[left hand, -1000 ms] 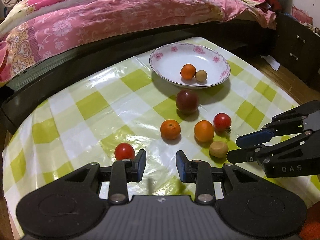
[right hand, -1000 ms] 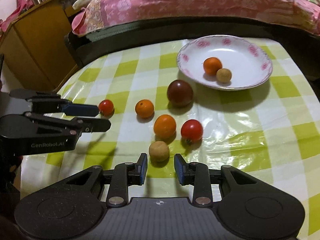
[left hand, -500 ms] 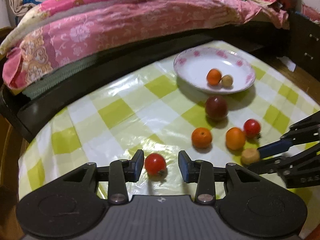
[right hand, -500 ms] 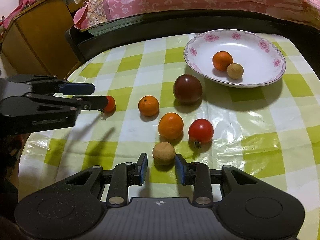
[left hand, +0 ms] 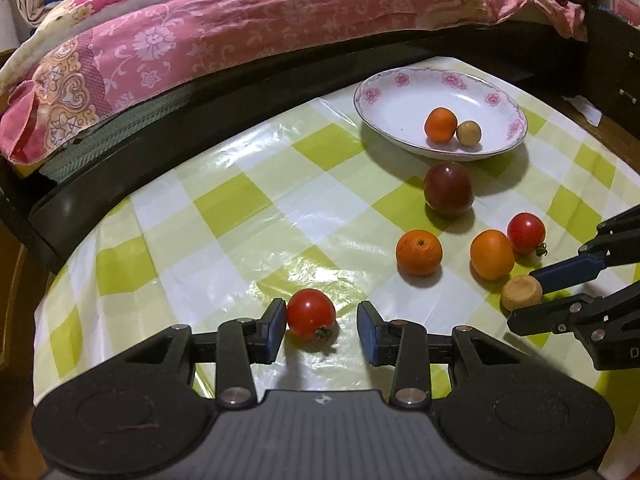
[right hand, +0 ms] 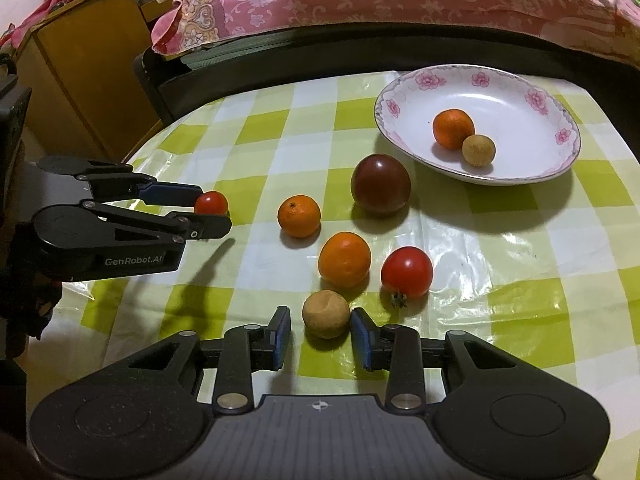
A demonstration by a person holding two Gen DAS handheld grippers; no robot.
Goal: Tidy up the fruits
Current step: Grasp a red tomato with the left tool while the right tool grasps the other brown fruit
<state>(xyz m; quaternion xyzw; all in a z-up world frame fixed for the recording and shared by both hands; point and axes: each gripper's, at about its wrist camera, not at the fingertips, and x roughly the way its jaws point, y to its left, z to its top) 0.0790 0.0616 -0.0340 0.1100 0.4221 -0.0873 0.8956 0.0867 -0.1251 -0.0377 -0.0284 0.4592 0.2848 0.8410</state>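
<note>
My left gripper [left hand: 322, 330] is open around a small red tomato [left hand: 311, 313] that rests on the checked tablecloth; the tomato touches the left pad. My right gripper [right hand: 321, 336] is open around a small tan fruit [right hand: 326, 313], which sits close to the right pad. A white floral plate [right hand: 532, 168] holds an orange [right hand: 453, 129] and a tan fruit [right hand: 478, 151]. Loose on the cloth are a dark plum-coloured fruit [right hand: 380, 183], two oranges [right hand: 299, 216] [right hand: 344, 259] and a second red tomato [right hand: 407, 271].
A bed with a pink floral quilt [left hand: 240, 28] and its dark frame [left hand: 200, 120] run along the table's far side. A wooden cabinet [right hand: 80, 64] stands at the left. The table edge falls off at the left [left hand: 48, 300].
My left gripper has swung left and come forward until the small red tomato sits between its fingers. My right gripper has moved forward so that the tan fruit lies between its fingers.
</note>
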